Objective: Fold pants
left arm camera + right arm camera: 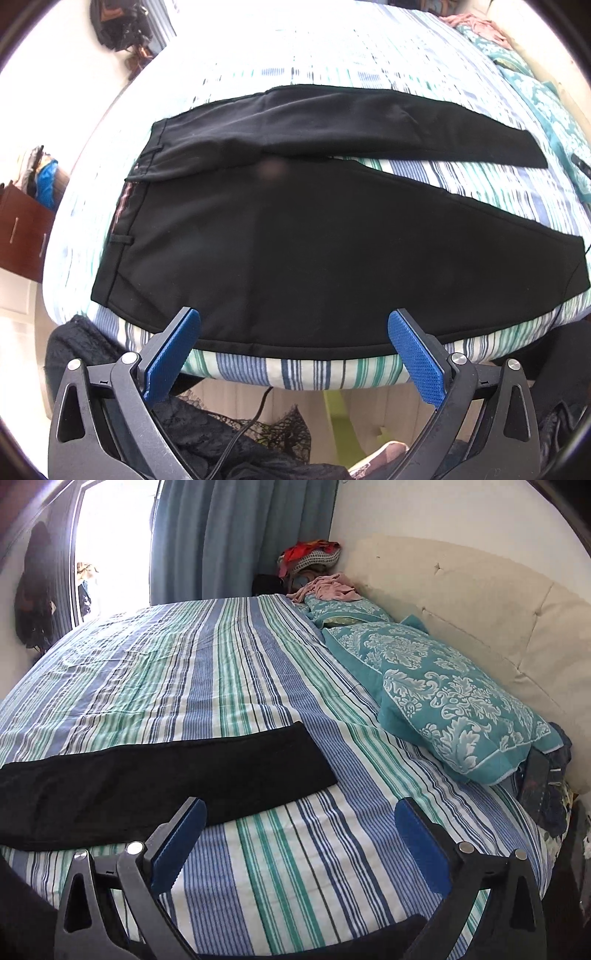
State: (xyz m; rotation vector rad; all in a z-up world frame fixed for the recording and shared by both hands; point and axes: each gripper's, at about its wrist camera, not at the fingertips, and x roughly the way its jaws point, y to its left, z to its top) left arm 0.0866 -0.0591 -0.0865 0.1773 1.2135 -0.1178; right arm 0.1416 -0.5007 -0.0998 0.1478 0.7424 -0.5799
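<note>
While the left gripper (293, 325), released, sees the whole pants (295, 229), the right gripper (300, 814), released too, sees pillows (461, 701).

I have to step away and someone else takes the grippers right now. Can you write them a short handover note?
Left gripper: open, holding nothing, hovering at the near edge of the bed over the pants' near side.
Right gripper: open, holding nothing, above the striped bedsheet near the hem of one leg.
Black pants: spread flat on the bed, waistband to the left, legs splayed apart to the right.
Done: pants laid out; no fold visible.
Left: bring one leg over the other, then fold lengthwise.
</note>
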